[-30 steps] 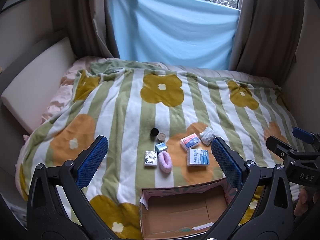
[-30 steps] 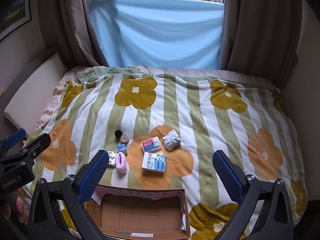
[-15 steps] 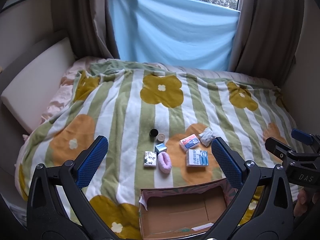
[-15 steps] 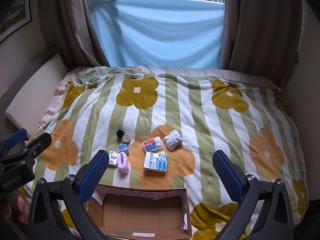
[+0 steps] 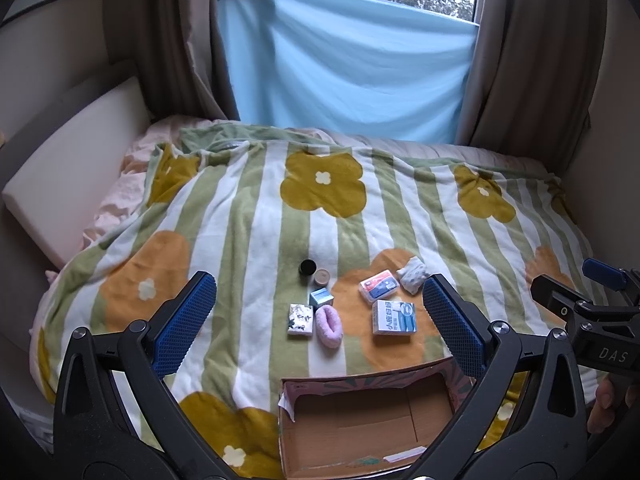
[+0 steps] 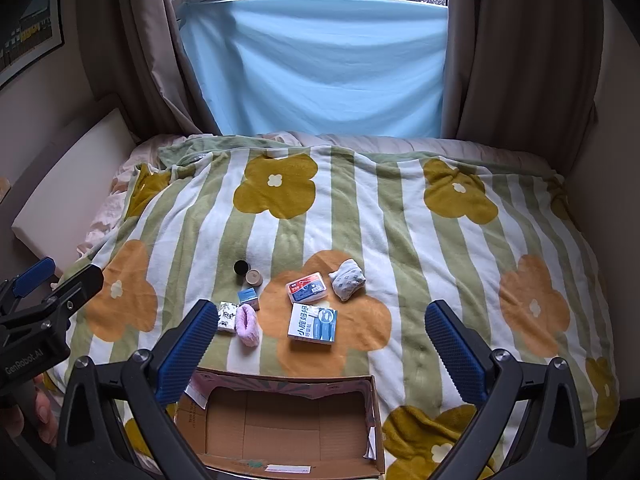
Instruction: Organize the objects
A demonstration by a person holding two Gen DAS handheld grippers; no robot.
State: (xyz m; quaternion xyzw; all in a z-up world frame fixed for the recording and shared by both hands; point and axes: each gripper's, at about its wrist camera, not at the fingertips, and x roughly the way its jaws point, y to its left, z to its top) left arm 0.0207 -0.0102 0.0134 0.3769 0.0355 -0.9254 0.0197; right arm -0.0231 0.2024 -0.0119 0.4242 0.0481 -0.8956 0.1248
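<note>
Small items lie in a cluster on the striped flower blanket: a blue-white box, a red-blue packet, a grey pouch, a pink fuzzy roll, a patterned tissue pack, a small blue box and two small jars. An open, empty cardboard box sits in front of them. My left gripper and right gripper are both open and empty, held above the cardboard box.
The blanket covers a bed. A white cushion lines the left wall. A blue sheet and brown curtains hang at the window behind. The right gripper's body shows at the right edge of the left wrist view.
Both views have shifted only slightly; the grippers stay open and the objects have not moved.
</note>
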